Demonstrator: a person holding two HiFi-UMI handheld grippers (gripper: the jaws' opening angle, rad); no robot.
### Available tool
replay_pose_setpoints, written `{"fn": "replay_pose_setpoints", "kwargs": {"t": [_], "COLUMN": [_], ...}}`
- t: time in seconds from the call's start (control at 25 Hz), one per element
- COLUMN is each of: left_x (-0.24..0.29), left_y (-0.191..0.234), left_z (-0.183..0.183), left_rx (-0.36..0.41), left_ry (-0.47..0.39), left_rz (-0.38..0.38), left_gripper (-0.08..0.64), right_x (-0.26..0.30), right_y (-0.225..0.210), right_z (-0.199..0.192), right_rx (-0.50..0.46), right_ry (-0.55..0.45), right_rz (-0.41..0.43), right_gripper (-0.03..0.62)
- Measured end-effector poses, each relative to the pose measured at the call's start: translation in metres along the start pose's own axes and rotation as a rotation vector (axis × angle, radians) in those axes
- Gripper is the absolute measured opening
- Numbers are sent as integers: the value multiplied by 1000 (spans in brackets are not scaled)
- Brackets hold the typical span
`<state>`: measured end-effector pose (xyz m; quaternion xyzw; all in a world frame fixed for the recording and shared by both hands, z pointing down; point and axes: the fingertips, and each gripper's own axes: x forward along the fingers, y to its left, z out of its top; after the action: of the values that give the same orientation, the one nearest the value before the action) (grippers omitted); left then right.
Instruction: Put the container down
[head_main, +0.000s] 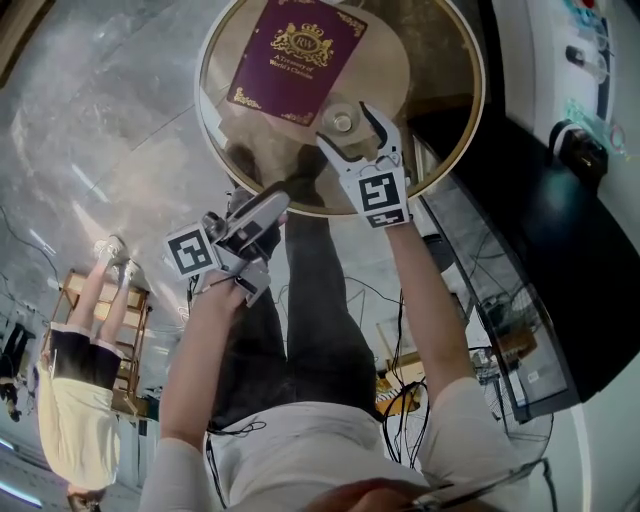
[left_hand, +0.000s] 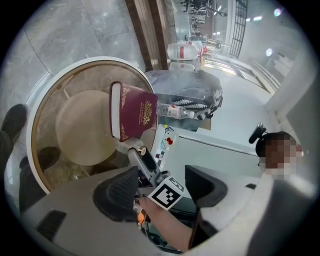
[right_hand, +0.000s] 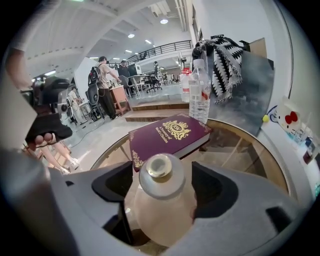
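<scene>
The right gripper's (head_main: 347, 126) jaws clamp the frosted round-stoppered glass container (right_hand: 160, 200) by the round glass counter's (head_main: 445, 55) near edge, just beside a maroon book (head_main: 297, 60). The left gripper's (left_hand: 160, 187) jaws gape wide, empty.

in the head view the right tongs (head_main: 346, 124) cover most of the container (head_main: 343, 121), leaving only its top showing. the upper edge cuts off the table (head_main: 455, 120) and clips a corner of the book (head_main: 295, 60). in the right gripper view the container's base is behind the tongs' body, so whether it touches the table cannot be told.
</scene>
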<state>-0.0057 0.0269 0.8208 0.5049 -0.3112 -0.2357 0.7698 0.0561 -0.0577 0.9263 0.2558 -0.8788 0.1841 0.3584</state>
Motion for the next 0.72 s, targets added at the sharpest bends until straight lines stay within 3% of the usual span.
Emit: {"fn": "replay_pose_setpoints", "kwargs": {"t": [0.32,0.72], "left_x": [-10,-38], "left_y": [-48,-144], "left_z": [-6,-24], "left_rx": [82,225], "left_ry": [25,61], "left_rz": [-8,-16], "left_gripper": [227,118], "right_x": [-51,-155], "right_y": [2,10], "right_z": [46,114], "right_rx": [33,132], "right_ry": [-37,-83], "right_rz": [-48,-131], "right_gripper": [281,174]}}
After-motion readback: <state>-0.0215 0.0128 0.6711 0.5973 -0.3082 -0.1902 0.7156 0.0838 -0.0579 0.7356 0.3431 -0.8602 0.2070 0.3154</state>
